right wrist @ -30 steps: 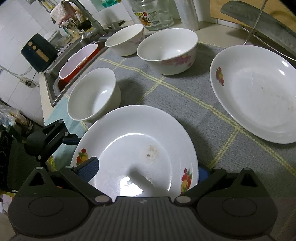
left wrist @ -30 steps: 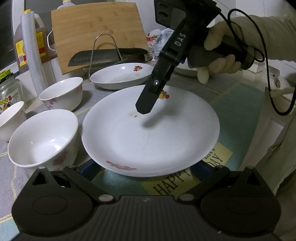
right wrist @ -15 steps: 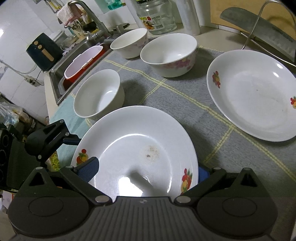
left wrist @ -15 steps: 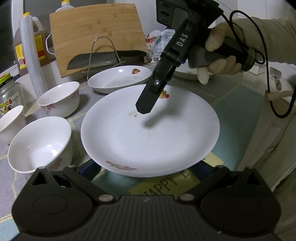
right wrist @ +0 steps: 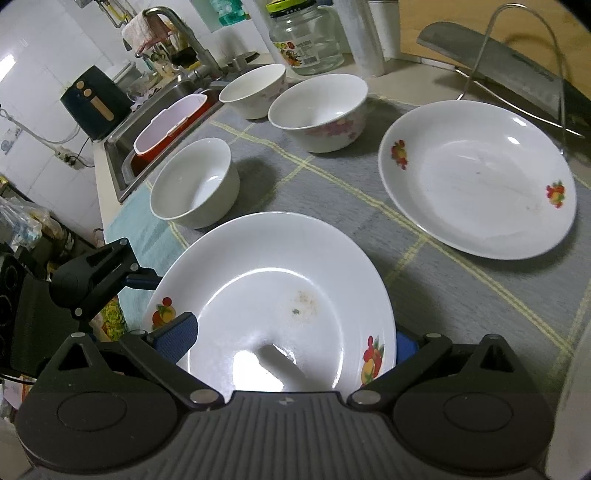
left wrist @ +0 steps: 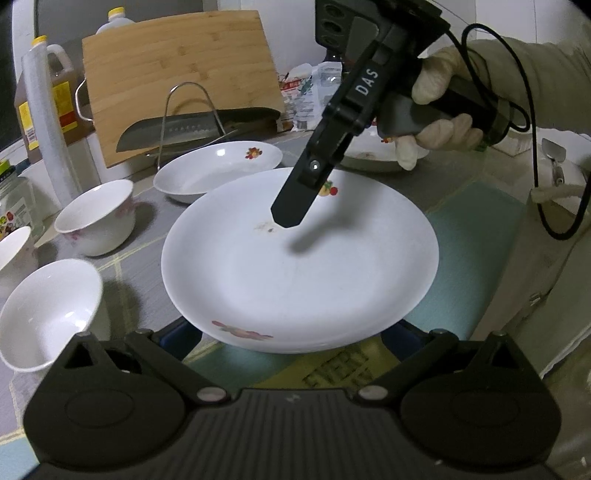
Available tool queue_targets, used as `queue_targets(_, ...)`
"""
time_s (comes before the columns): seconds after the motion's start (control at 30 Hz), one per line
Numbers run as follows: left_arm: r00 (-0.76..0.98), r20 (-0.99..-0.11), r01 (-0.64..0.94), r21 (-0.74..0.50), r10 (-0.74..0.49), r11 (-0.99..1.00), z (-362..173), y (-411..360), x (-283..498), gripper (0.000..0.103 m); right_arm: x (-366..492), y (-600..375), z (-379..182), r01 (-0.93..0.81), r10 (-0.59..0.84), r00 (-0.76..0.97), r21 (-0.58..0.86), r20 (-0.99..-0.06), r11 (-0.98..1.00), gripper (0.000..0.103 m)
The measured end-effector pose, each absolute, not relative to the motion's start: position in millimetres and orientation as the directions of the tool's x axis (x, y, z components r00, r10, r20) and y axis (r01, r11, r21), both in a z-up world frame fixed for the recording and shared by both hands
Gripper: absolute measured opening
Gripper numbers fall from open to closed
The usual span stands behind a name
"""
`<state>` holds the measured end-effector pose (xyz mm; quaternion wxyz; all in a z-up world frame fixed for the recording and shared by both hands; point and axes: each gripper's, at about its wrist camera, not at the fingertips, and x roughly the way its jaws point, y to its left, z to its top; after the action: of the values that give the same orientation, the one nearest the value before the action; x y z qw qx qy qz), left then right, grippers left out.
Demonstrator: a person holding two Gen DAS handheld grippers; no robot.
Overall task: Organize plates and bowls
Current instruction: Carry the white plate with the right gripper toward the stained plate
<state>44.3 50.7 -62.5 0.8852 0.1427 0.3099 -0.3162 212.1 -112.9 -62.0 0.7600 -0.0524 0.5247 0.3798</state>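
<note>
A white plate with fruit prints (left wrist: 295,266) is held above the counter; it also shows in the right wrist view (right wrist: 273,302). My right gripper (left wrist: 317,184) is shut on its far rim, one finger (left wrist: 295,203) lying across the plate's top. My left gripper (left wrist: 291,336) is open, its fingers under the plate's near rim, mostly hidden. A second plate (right wrist: 476,177) lies on the grey mat. Three white bowls (right wrist: 195,188) (right wrist: 321,110) (right wrist: 255,88) stand on the mat to the left.
A knife on a wire rack (left wrist: 192,122) and a wooden cutting board (left wrist: 181,70) stand behind. A third plate (left wrist: 369,155) sits behind my right gripper. A sink with a red tub (right wrist: 170,125), a glass jar (right wrist: 306,33) and an oil bottle (left wrist: 55,96) line the counter.
The held plate has risen above the counter with both grippers; the bowls and the second plate now appear lower and farther away in both views.
</note>
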Motion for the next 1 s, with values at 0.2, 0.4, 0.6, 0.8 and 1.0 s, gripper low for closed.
queue_targets(0.2, 0.603, -0.640, 0.653, 0.055, -0.475, 0.755, -58.5, 25.4, 49.1, 0.102, 209.8, -133.9, -56.7, -0.630, 0.524, 0.172, 0.315, -0.834, 0.710, 0.103)
queue_targets(0.4, 0.601, -0.638, 0.658, 0.053, -0.482, 0.751, -55.5, 0.9, 55.1, 0.102, 209.7, -158.9, -51.2, -0.625, 0.525, 0.187, 0.311, -0.830, 0.716, 0.103)
queue_targets(0.6, 0.592, -0.635, 0.672, 0.048, -0.497, 0.739, -54.6, -24.4, 62.2, 0.102, 209.1, -187.8, -47.3, -0.613, 0.521, 0.206, 0.305, -0.828, 0.729, 0.103)
queue_targets(0.8, 0.577, -0.633, 0.694, 0.045, -0.517, 0.719, -53.4, -50.6, 70.1, 0.102, 208.2, -217.2, -43.8, -0.593, 0.514, 0.231, 0.299, -0.826, 0.748, 0.103)
queue_targets(1.0, 0.562, -0.627, 0.719, 0.050, -0.539, 0.693, -49.8, -79.0, 79.2, 0.102, 207.5, -247.4, -37.0, -0.571, 0.506, 0.264, 0.290, -0.821, 0.768, 0.103)
